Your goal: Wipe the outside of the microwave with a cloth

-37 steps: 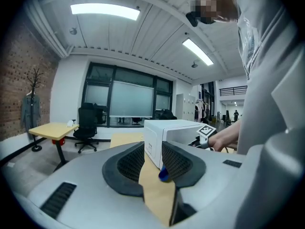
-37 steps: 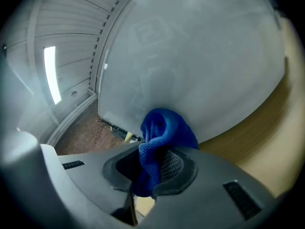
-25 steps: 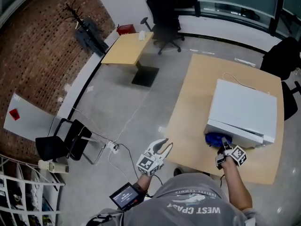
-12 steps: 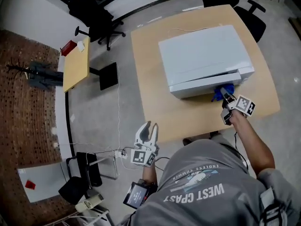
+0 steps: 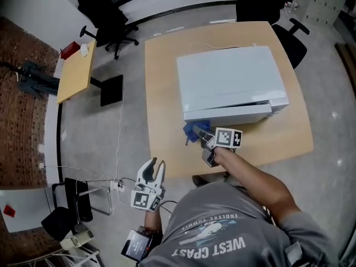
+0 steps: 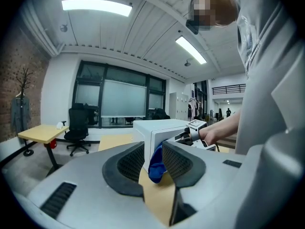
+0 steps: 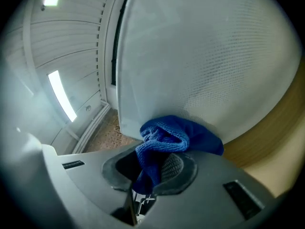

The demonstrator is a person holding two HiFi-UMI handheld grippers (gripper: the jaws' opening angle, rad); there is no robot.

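The microwave (image 5: 228, 79) is a white box with a smooth flat top, and it stands on a light wooden table (image 5: 161, 77). In the head view only the top and a thin strip of the front are seen; the rest of the front is hidden. In the right gripper view its white wall fills most of the picture, and one part of it has a fine dotted pattern.

The cloth (image 5: 194, 130) is blue and soft with a towel-like weave. It is bunched against the lower front corner of the microwave, just above the tabletop.

The right gripper (image 5: 203, 139) has its jaws closed on the cloth. One end of the cloth goes down between the ribbed pads and is hidden there.

The left gripper (image 5: 156, 164) is at the near corner of the table, well apart from the microwave. Its jaws stand partly apart and hold nothing; the far cloth shows through the gap.
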